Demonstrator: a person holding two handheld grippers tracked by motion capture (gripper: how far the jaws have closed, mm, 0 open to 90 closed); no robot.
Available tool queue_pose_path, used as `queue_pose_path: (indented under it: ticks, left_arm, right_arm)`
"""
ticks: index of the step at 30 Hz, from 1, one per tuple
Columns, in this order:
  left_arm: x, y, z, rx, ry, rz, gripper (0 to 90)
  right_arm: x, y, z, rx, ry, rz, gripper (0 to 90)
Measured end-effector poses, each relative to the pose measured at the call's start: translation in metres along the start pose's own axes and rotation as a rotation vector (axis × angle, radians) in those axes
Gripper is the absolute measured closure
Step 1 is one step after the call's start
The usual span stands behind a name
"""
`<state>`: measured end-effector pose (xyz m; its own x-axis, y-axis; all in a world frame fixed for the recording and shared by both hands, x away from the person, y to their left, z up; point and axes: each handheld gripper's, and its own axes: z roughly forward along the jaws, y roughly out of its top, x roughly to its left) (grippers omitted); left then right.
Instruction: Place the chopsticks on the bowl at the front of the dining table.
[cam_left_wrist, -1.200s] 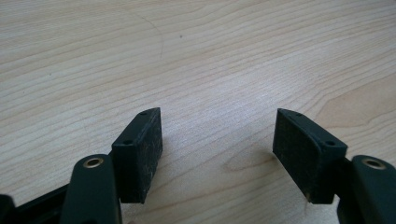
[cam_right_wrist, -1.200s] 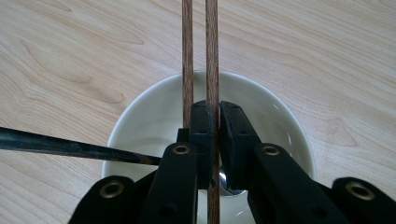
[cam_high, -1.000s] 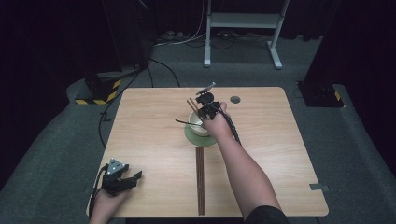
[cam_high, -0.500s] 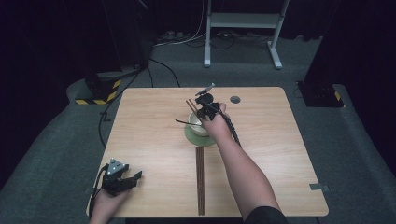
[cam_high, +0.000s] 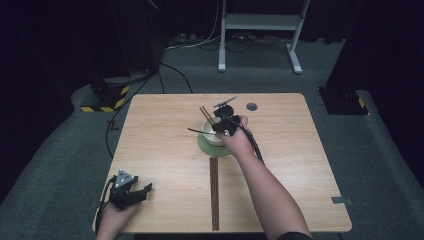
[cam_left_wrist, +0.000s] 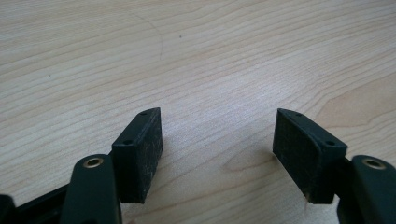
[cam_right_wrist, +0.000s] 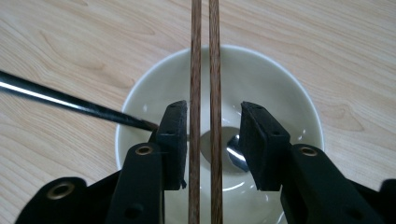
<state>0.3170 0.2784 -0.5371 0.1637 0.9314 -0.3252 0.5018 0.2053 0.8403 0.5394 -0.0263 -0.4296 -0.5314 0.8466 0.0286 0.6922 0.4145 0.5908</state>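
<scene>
At the far middle of the wooden table, I had the right gripper poised over a white bowl standing on a green coaster. A pair of brown chopsticks lay across the bowl's rim, passing between the jaws. The jaws had just been opening, and their pads stood clear of the sticks on both sides. A black-handled spoon leaned inside the bowl. A second pair of chopsticks lay on the table nearer me. My left gripper rested at the near left corner, jaws wide apart over bare wood.
</scene>
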Motion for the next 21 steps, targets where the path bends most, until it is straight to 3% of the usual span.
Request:
queue_pose_path:
  ticks: [13, 21]
  left_arm:
    - [0.000, 0.000, 0.000, 0.000, -0.001, -0.003, 33.2]
    - [-0.001, 0.000, 0.000, 0.000, 0.001, -0.002, 33.2]
  right_arm:
    - [0.005, -0.015, 0.004, 0.023, -0.038, -0.038, 76.6]
    - [0.010, -0.022, -0.001, 0.017, -0.055, -0.015, 77.3]
